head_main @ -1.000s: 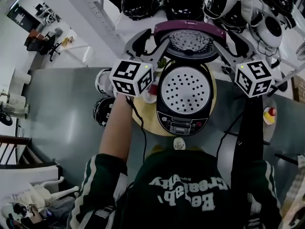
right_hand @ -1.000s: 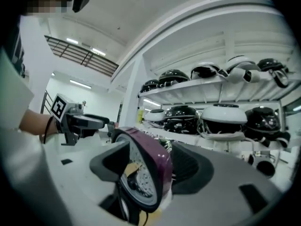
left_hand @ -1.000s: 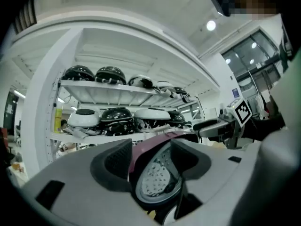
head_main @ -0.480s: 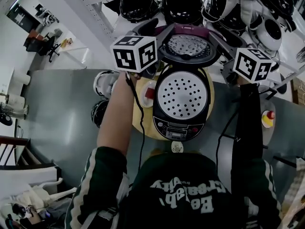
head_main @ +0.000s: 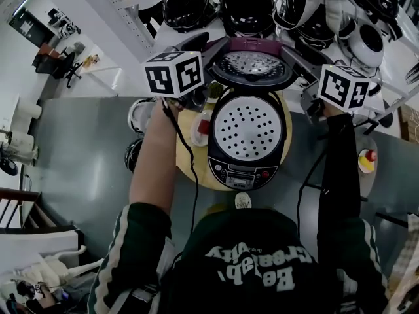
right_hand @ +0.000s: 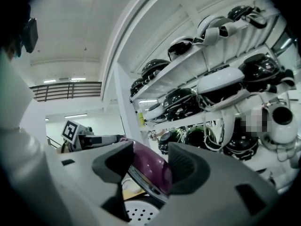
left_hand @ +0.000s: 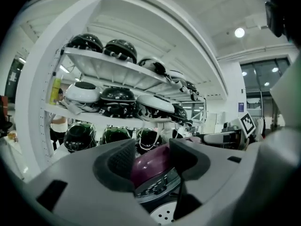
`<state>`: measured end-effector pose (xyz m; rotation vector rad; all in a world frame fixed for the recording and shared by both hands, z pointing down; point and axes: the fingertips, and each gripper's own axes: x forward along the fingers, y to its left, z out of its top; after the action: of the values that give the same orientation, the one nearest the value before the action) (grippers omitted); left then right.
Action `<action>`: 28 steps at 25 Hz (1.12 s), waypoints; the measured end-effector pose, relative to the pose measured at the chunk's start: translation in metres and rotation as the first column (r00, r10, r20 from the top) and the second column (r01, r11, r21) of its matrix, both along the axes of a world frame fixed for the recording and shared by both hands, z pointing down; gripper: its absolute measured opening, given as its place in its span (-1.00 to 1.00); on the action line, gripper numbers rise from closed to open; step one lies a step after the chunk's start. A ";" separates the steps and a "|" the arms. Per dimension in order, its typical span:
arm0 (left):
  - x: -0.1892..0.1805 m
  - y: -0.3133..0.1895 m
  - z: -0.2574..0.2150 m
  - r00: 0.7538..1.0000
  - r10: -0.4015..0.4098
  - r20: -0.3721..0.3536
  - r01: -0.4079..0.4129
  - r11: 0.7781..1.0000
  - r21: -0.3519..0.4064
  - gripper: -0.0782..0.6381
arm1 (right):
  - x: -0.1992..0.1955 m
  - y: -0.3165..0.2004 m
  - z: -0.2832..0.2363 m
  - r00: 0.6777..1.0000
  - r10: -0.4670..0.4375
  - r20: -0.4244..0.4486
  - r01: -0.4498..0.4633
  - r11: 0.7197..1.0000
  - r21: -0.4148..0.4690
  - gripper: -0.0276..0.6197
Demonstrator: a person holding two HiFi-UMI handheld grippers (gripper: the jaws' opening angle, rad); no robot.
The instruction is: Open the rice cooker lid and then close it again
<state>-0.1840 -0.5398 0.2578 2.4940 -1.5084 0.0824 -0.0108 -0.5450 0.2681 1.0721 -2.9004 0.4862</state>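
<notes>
— Biggest things first?
— Grey table point(head_main: 85, 149) across the head view. Behind it a white shelf point(head_main: 111, 18) packed with helmets point(head_main: 186, 8), black and white.

— And the cooker point(head_main: 243, 172)?
— Sits mid-table on a round yellow board point(head_main: 186, 159), control panel toward the person. Stands open, with the purple lid point(head_main: 252, 65) tipped up at the back and its inner side facing the camera. Below it, a perforated plate point(head_main: 247, 128) over the body.

— Where is the left gripper point(left_hand: 151, 158)?
— Up at the lid's left edge, held out on a bare forearm, marker cube point(head_main: 173, 74) toward the camera. Fingers point(left_hand: 120, 161) wide apart and closing, with the purple lid showing between them. No clear press of either pad on it in the left gripper view.

— And the right gripper point(right_hand: 149, 166)?
— Mirrors it at the lid's right edge, on a dark-sleeved arm. Fingers point(right_hand: 188, 171) also wide and closing, astride the lid's rim. Purple shell close against the right-hand pad, a gap on the other side. No firm grip to be seen.

— Anything smaller?
— A white dish point(head_main: 201, 128) with something red in it on the board, just left of the cooker. Another small dish, red and yellow inside, near the table's right edge, well apart from the rest.
</notes>
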 end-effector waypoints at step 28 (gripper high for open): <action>0.006 0.139 0.056 0.995 0.101 0.018 -0.101 0.995 0.019 -0.20 | -0.002 0.139 0.056 0.967 0.079 -0.244 -0.062 0.995 0.077 -0.11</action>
<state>-0.1781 -0.4009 0.3141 2.5909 -1.3955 0.1061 -0.0126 -0.4060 0.3244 1.1564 -2.6866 0.2353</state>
